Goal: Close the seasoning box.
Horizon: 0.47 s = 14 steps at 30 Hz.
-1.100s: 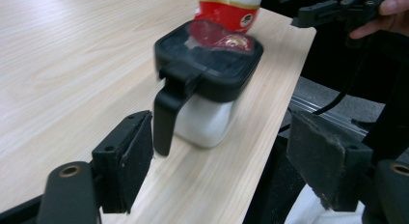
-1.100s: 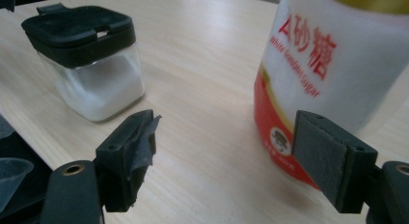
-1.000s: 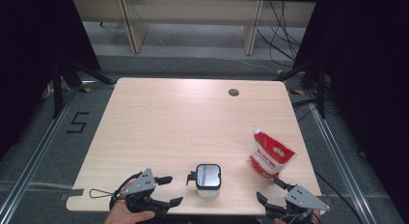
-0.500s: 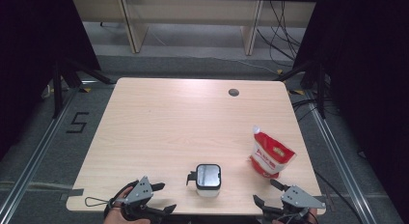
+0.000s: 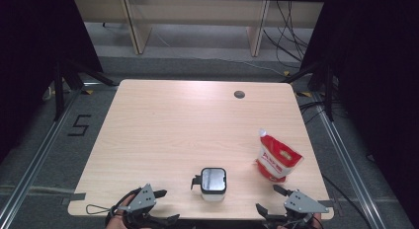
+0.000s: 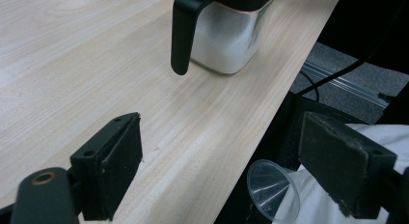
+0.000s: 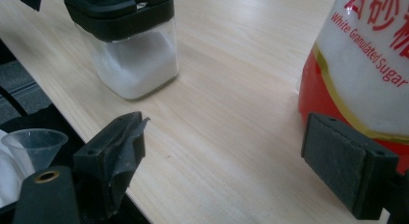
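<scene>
A clear square jar with a black lid and side handle, part full of white sugar, stands near the table's front edge. A red and white bag of white granulated sugar stands upright to its right. My left gripper sits at the front edge left of the jar. Its jaws have just been opening and stand open with nothing between them. In the left gripper view the jar is ahead of that gripper. My right gripper is open too, just widened, between jar and bag.
The light wooden table has a round cable hole at the back right. A small clear plastic funnel lies below the table's front edge on white cloth. Metal floor rails run along both sides of the table.
The left gripper has drawn back toward the table's front edge. Both grippers' jaws stand a little wider. Jar and bag have not moved.
</scene>
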{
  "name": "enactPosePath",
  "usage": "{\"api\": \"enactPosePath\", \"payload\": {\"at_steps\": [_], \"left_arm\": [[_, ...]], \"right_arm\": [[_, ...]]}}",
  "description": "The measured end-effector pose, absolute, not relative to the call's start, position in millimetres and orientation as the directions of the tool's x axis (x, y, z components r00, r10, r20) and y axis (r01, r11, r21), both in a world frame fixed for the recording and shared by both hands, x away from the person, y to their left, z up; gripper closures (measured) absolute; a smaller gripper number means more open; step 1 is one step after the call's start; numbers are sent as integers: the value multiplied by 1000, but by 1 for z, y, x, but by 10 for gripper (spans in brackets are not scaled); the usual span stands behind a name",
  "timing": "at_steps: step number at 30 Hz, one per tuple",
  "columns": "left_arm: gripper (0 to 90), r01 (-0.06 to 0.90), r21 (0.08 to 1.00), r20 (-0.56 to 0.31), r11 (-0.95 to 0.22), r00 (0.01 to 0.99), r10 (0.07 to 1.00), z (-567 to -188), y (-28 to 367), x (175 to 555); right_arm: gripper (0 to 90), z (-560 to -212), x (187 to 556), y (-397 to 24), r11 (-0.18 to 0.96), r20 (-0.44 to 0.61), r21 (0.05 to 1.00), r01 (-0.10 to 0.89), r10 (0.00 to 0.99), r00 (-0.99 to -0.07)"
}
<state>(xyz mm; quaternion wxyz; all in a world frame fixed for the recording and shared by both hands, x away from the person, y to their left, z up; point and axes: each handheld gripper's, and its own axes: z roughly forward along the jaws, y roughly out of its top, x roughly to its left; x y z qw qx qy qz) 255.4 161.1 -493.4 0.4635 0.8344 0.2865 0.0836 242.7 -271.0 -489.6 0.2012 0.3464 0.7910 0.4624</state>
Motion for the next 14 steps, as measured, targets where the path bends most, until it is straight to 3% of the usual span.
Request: {"api": "enactPosePath", "payload": {"at_steps": [5,7,11,14], "left_arm": [[151,387,828,-118,-406,828,548,-494,163,258],[151,386,830,-121,-403,829,546,-494,162,258],[151,382,832,-117,-403,830,545,-494,162,258],[151,415,820,-143,-395,816,560,-496,161,258]], "right_arm": [[165,-490,243,-270,351,-19,866,357,736,-677],[165,-491,241,-269,338,12,853,398,749,-663],[165,-493,244,-269,359,-11,857,370,730,-683],[166,-493,243,-269,357,8,845,399,738,-675]]}}
